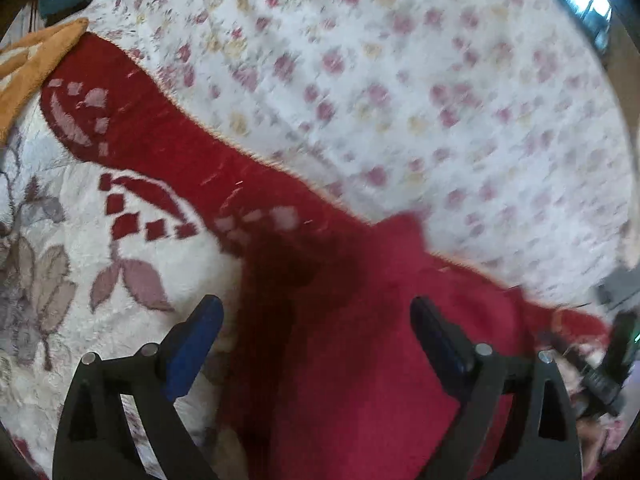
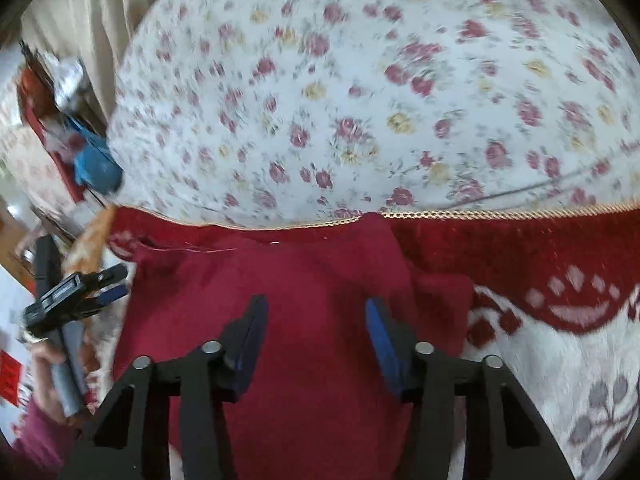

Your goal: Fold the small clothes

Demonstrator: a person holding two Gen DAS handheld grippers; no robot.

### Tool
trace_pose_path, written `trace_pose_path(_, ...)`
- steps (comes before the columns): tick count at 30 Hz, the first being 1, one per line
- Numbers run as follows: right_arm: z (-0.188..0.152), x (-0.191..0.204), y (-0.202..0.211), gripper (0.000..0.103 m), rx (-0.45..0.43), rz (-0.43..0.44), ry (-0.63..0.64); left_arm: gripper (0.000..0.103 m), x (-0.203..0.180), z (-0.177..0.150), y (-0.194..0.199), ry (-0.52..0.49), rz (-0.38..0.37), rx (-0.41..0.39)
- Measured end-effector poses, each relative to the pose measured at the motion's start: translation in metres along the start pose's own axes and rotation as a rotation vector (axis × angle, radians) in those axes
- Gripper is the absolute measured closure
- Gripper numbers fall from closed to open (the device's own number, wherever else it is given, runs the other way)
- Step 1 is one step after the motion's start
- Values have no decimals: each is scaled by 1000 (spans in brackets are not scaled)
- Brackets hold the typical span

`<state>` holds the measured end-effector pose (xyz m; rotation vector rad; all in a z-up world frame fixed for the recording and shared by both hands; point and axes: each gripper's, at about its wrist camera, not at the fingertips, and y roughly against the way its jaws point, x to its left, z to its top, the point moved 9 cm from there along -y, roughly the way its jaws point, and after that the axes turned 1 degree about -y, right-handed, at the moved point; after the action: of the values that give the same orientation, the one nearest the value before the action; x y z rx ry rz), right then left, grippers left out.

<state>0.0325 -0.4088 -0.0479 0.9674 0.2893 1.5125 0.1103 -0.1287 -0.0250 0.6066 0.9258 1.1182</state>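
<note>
Floral bedsheet (image 2: 360, 80) behind crimson garment (image 2: 304, 300) on plush blanket (image 2: 540, 356), both claws released above it.

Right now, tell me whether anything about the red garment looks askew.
The red garment is not squared: a flap at its right side sticks out past the main body onto the blanket. Nothing looks damaged.

Daylight, soft, from window (image 1: 584, 0) upper right; floral bedsheet (image 2: 360, 100) motion-blurred both views; fisheye bending, dark vignette at corners.
</note>
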Motion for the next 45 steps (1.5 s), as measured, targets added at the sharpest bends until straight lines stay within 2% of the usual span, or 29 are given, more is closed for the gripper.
trace_pose_path(3,6,-29,-42,49,45,-189,-4,9,14,-8,-24,4,71,50)
trace_pose_path(4,6,-37,-52,51,59,-217,-8,9,20,-9,-31,24,81,63)
trace_pose_path(7,6,-51,-61,52,71,-196,-82,9,30,-10,-42,57,96,76)
trace_pose_path(12,4,-36,-10,44,27,-175,-47,9,31,-5,-28,63,92,41)
trace_pose_path(16,-32,-18,30,44,45,-123,7,9,27,-1,-6,68,60,-2)
trace_pose_path(17,-43,-18,35,44,61,-127,20,9,26,-1,0,67,52,-9)
trace_pose_path(21,-83,-26,19,44,189,-237,90,9,30,-20,20,21,46,0)
trace_pose_path(23,-76,-18,29,44,174,-257,108,9,40,-40,32,-5,45,31)
trace_pose_path(26,-52,26,39,41,105,-195,172,9,51,-60,45,-35,45,55)
trace_pose_path(31,-32,125,-14,42,132,6,258,9,71,-87,50,-7,59,54)
trace_pose_path(35,-17,181,-61,43,137,39,300,9,81,-99,27,-32,76,109)
trace_pose_path(37,-12,201,-74,43,132,42,317,9,88,-98,21,-49,101,113)
trace_pose_path(40,-10,224,-100,43,156,51,346,9,95,-89,17,-34,90,105)
trace_pose_path(42,-6,227,-133,44,187,-4,348,9,100,-85,12,-7,86,110)
trace_pose_path(45,0,224,-177,50,207,-53,314,9,101,-84,7,-2,87,116)
